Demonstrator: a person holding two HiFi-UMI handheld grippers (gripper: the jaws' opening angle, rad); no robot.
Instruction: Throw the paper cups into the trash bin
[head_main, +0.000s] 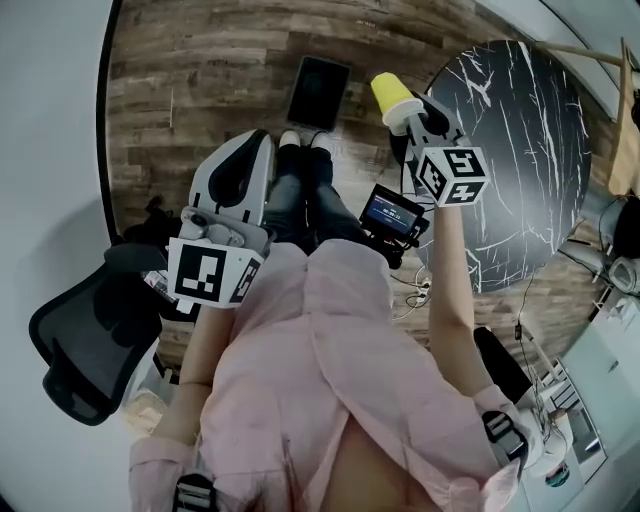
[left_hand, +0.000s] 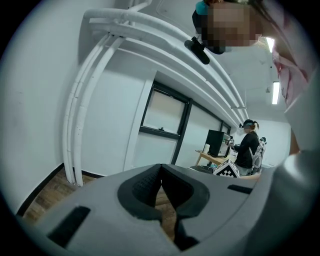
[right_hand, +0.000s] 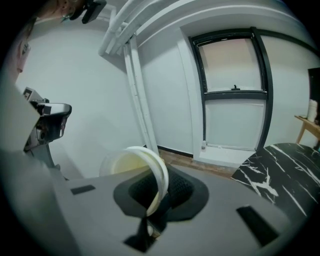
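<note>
Yellow paper cup (head_main: 396, 97) sat pinched at its rim in R gripper (head_main: 412, 117), base fwd, just right of dark floor box (head_main: 318, 92), prob. the bin. L gripper (head_main: 255, 145) was closed, empty, farther back.

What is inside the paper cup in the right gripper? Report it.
The paper cup, pinched at its rim by the right gripper, shows only a bare pale inner wall. Its lower part is hidden behind the gripper's body.

Table (head_main: 520, 150) right, chair (head_main: 80, 340) left, wood floor (head_main: 200, 80) open ahead
</note>
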